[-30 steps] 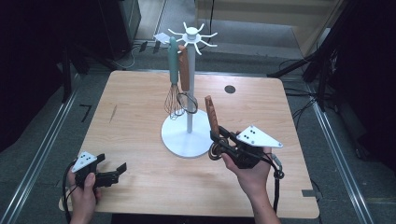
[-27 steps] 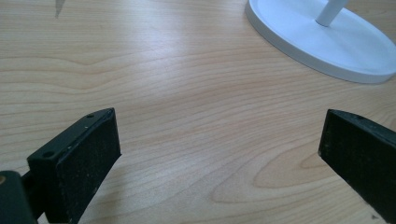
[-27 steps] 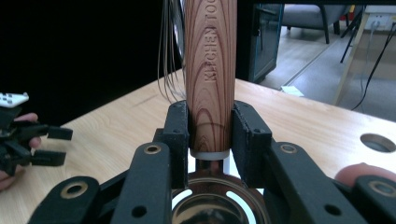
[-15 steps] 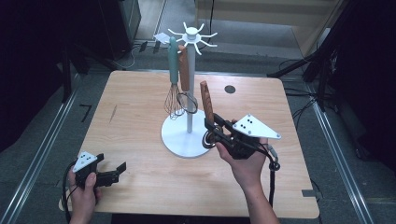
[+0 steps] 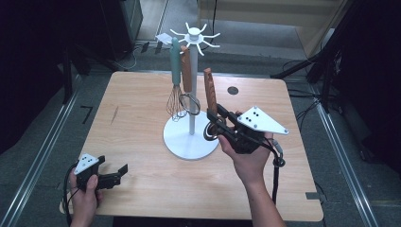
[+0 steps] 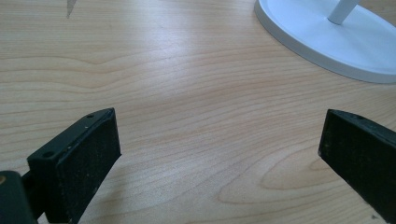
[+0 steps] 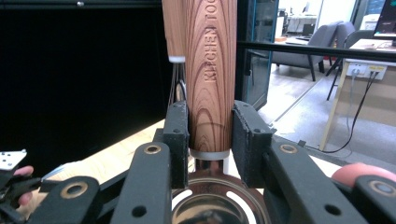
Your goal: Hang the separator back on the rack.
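Observation:
A wooden-handled kitchen tool [image 5: 209, 92] [image 7: 210, 70] stands upright in the air, its metal ring end low by the jaws. My right gripper [image 5: 216, 122] [image 7: 210, 135] is shut on the handle's lower end, just right of the white rack's pole [image 5: 192, 94]. From the rack's top hooks hang a teal-handled whisk [image 5: 176, 80] and another wooden-handled tool [image 5: 187, 71]. The rack's round base [image 5: 189, 139] [image 6: 336, 42] rests on the table. My left gripper [image 5: 118, 174] [image 6: 219, 154] is open and holds nothing, low over the table's front left.
The wooden table [image 5: 142, 109] has a dark round hole [image 5: 232, 90] at the back right. Dark floor, rails and cables surround it. A person's hand [image 7: 21, 179] with the other gripper appears at the bottom left of the right gripper view.
My right gripper has lifted the wooden-handled tool and carried it away from me, closer to the rack's pole. The left gripper has stayed put.

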{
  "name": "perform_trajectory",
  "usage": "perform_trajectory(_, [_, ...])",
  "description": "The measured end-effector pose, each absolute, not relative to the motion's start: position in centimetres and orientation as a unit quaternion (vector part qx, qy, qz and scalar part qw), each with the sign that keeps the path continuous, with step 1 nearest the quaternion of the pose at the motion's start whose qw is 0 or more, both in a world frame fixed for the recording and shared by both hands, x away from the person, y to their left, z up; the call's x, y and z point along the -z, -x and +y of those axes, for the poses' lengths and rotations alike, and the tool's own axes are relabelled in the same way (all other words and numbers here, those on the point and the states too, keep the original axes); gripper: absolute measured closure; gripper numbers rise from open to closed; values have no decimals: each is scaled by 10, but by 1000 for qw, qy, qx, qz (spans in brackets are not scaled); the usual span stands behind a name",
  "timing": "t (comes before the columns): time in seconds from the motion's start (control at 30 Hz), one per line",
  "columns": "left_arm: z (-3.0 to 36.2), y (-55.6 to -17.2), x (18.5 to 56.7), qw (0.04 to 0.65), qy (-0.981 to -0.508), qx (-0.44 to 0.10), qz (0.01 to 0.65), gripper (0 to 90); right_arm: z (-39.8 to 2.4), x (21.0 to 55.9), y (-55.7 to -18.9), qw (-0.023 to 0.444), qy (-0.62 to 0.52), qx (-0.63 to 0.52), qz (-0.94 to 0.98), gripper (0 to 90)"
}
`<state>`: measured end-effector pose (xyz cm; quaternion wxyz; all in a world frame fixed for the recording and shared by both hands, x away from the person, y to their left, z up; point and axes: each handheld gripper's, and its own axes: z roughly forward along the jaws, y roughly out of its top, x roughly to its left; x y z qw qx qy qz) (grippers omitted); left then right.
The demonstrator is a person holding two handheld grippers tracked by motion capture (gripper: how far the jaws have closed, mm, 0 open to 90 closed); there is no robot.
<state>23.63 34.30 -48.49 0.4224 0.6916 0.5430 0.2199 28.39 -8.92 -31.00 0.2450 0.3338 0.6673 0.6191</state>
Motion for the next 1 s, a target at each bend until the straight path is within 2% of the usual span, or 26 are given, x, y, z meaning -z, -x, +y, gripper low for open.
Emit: perform_trajectory(1.0, [342, -236, 485, 418, -690, -227, 546, 0, -82, 287, -284, 265, -336, -637, 641, 709])
